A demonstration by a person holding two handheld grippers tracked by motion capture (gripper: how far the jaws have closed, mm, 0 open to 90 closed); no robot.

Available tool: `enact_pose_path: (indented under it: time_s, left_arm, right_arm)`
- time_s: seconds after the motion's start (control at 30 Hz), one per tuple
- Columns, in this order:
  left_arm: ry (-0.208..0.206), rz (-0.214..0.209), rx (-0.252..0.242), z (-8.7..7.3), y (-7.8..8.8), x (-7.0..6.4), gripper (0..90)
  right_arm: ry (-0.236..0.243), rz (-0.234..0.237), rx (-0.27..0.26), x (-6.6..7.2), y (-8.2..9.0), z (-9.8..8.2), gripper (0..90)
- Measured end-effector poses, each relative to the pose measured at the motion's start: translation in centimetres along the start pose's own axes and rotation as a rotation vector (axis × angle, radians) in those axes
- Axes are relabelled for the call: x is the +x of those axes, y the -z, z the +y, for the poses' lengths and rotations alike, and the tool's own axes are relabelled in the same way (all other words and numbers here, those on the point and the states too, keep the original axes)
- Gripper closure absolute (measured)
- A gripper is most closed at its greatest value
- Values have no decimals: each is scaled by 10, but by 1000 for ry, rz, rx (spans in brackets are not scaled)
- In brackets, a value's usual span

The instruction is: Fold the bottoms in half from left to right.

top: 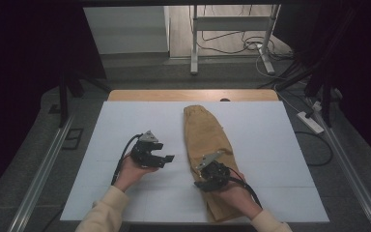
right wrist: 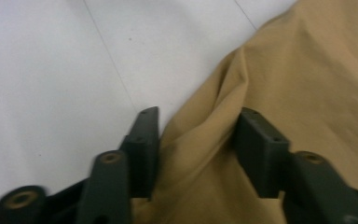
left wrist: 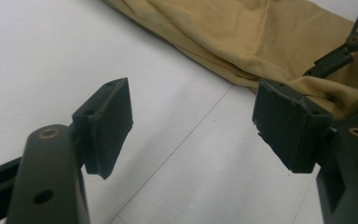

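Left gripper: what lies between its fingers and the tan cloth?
Nothing but bare white table sheet. In the left gripper view, the left gripper is open over it, apart from the tan cloth.

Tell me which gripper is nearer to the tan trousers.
Right. The right gripper is on the tan trousers, a raised fold of cloth between its jaws. The left gripper sits beside them over the white table sheet, jaws open, nothing between them.

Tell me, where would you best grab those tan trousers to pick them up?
Probably at the long left edge of the tan trousers, coming in low from the white table side. The cloth lies flat, but there it bunches into a raised fold, and the right gripper already has that fold between its pads.
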State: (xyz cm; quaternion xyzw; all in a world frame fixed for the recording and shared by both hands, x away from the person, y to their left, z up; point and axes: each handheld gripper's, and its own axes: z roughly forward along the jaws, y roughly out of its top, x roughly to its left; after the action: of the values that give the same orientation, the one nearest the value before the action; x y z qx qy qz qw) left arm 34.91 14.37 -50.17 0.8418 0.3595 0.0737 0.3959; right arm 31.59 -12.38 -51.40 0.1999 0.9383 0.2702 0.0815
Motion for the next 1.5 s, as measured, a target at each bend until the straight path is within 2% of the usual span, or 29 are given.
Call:
enact_pose_path:
  time_s: [0.17,0.33,0.5,0.73,1.1,1.33,1.5]
  left_arm:
    - [1,1,0,0,0,0,278]
    - [1,1,-3,0,0,1,278]
    - [9,2,-8,0,1,2,278]
    - [11,6,-13,-1,3,4,278]
    - [19,9,-21,-1,4,5,278]
    - [15,11,-22,-1,6,6,277]
    - [18,11,-23,-1,5,6,277]
  right_arm:
    - [-11,-25,11,-3,3,-1,754]
    - [-34,-16,8,-6,4,-1,818]
    - [-34,-7,1,-4,6,0,831]
    - [-41,84,-14,8,3,5,830]
    - [-33,154,-32,28,-3,11,828]
    - [-3,201,-56,44,-7,16,828]
    - [12,226,-80,50,-10,19,828]
